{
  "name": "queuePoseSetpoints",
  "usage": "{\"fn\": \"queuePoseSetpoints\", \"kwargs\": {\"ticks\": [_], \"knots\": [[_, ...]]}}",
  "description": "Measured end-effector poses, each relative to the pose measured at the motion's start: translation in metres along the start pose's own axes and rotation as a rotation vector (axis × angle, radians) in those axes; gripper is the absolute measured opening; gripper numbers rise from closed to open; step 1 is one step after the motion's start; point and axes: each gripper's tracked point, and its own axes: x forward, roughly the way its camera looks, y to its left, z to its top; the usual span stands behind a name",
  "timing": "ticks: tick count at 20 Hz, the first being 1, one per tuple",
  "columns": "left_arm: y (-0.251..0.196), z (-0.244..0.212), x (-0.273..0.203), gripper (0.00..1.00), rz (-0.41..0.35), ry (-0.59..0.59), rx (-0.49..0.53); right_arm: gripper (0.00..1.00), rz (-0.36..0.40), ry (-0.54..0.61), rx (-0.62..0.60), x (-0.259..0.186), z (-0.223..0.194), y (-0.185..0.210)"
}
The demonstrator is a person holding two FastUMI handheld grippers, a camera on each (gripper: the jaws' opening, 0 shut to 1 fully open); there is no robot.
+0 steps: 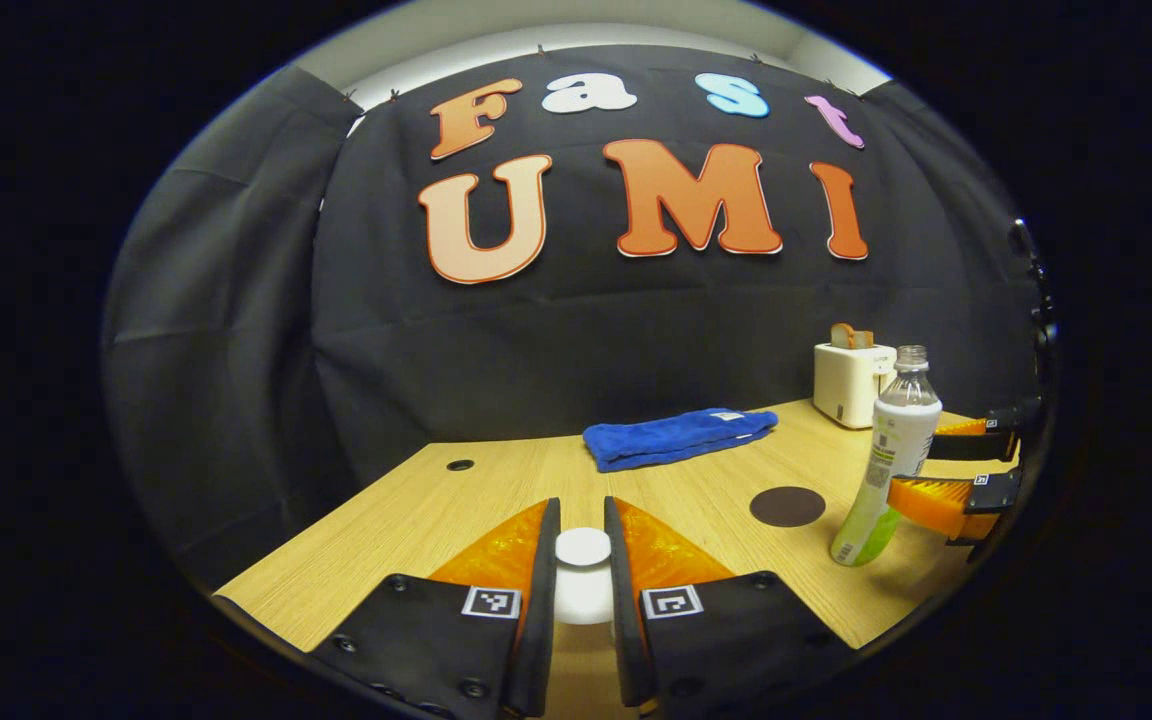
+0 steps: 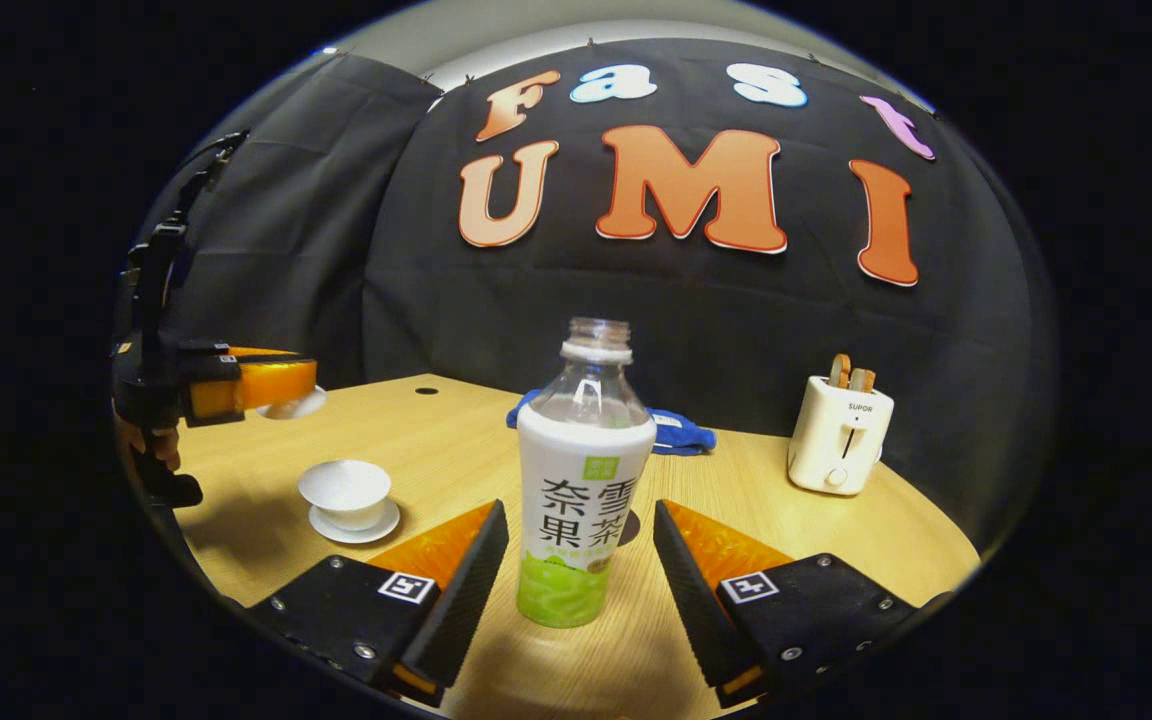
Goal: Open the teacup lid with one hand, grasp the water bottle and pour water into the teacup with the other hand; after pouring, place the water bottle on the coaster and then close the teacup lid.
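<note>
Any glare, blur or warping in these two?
Left gripper view: table edge bows from fisheye; bottle leans near the rim, sharp. Right gripper view: bottle crisp, soft shadow under teacup; no strong glare.

table [image 2: 436, 440]: pale wood grain, matt | water bottle [image 2: 584, 480]: clear plastic you can see through, glossy printed wrap | teacup [image 2: 344, 492]: smooth white glazed ceramic | towel [image 1: 676, 437]: fluffy blue cloth | toaster [image 2: 839, 436]: smooth cream plastic | coaster [image 1: 787, 506]: dark, matt
</note>
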Motion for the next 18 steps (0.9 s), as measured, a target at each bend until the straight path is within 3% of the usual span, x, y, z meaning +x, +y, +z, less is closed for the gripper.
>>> {"fn": "queuePoseSetpoints", "kwargs": {"ticks": [4,5,8,9,12,14,15,18], "knots": [[0.021,-0.015,-0.003,0.30,0.042,0.027,-0.011,0.76,0.006,0.064,0.009,0.013,-0.018,0.007],[0.025,-0.018,-0.004,0.30,0.049,0.033,-0.015,0.68,0.010,0.068,0.011,0.014,-0.019,0.008],[0.031,-0.032,-0.010,0.30,0.056,0.057,-0.034,0.68,0.012,0.082,0.041,0.020,-0.019,0.009],[0.034,-0.035,-0.009,0.26,0.057,0.059,-0.040,0.67,0.011,0.085,0.051,0.020,-0.019,0.009],[0.044,-0.039,-0.010,0.30,0.074,0.055,-0.039,0.63,0.005,0.102,0.056,0.022,-0.016,0.009],[0.050,-0.039,-0.012,0.26,0.078,0.050,-0.043,0.61,-0.007,0.112,0.018,0.022,-0.014,0.009],[0.052,-0.039,-0.012,0.30,0.078,0.048,-0.043,0.60,-0.013,0.110,-0.009,0.022,-0.011,0.010],[0.060,-0.040,-0.014,0.30,0.084,0.045,-0.043,0.60,-0.062,0.095,-0.136,0.021,0.003,0.002]]}}
